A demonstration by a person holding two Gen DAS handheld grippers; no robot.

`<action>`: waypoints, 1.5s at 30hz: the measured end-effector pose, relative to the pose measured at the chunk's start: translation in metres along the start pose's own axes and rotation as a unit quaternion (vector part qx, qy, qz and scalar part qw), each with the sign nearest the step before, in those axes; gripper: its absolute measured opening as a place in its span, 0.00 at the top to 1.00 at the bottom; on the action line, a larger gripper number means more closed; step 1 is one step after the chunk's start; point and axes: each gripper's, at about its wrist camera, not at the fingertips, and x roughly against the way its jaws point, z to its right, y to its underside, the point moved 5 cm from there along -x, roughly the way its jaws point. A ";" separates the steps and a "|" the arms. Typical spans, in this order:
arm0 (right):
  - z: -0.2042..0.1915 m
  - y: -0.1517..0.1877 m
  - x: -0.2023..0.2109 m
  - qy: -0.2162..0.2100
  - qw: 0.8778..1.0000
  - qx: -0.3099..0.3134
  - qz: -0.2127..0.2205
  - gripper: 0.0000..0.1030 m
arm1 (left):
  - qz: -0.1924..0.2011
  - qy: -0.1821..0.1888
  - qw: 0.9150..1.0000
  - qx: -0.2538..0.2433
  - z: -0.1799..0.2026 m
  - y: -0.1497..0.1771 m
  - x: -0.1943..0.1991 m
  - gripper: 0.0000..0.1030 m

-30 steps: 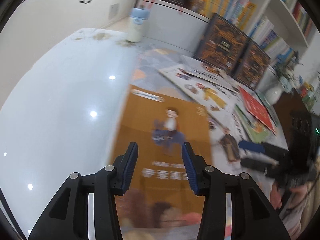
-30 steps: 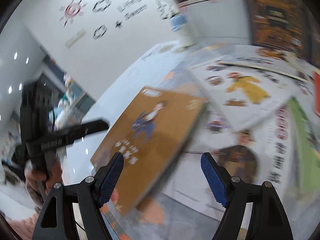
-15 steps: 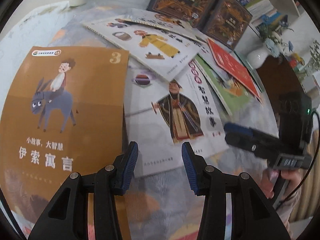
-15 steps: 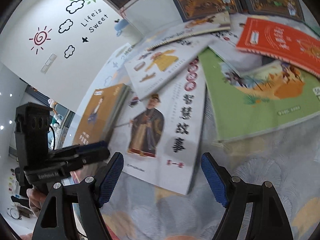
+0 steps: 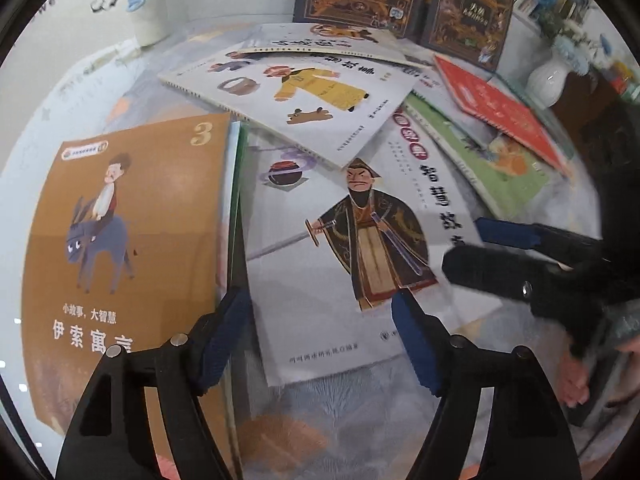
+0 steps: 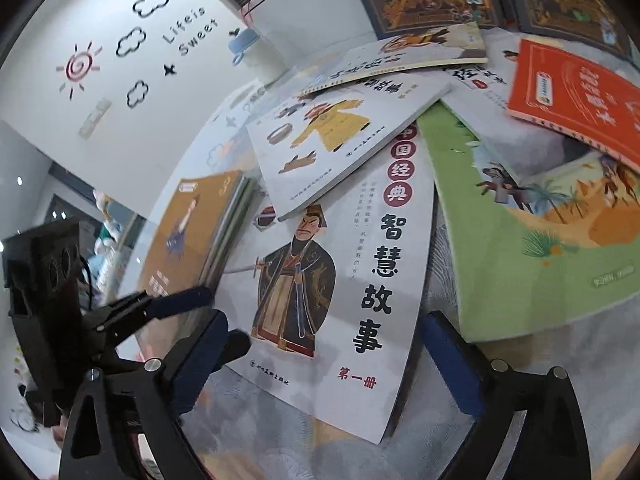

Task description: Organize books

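Brown book set down, next book lined up
Both tongs, left and right, are opening empty over the white swordsman book; the brown book now lies released on the stack.

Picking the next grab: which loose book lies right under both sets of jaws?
The white book with the robed swordsman, lying flat beside the orange donkey book. The book with the yellow-robed figure overlaps its top edge; the green and red books lie farther off.

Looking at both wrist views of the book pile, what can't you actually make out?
- Brown donkey-cover book: books under it, left view, only edges show.
- White swordsman-cover book: top corner, right view, under the white yellow-robed-figure book.
- Green picture book: top, right view, under the red-orange book.
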 end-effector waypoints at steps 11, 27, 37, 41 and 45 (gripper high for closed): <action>0.011 0.013 0.014 -0.066 0.997 -0.032 -0.008 0.03 | -0.014 0.055 0.998 0.022 0.016 0.023 0.005 0.19; 0.011 0.088 0.054 -0.096 0.994 -0.029 -0.037 0.10 | -0.008 0.110 0.993 0.033 0.032 0.084 0.026 0.28; 0.008 0.097 0.061 -0.098 0.995 -0.020 -0.013 0.09 | 0.017 0.098 0.995 -0.005 0.040 0.080 0.024 0.28; 0.016 0.117 0.078 -0.094 0.995 -0.027 -0.014 0.10 | 0.001 0.144 0.990 -0.005 0.055 0.090 0.028 0.28; 0.034 0.135 0.103 -0.071 0.997 -0.043 -0.002 0.10 | 0.007 0.135 0.990 -0.048 0.096 0.090 0.022 0.28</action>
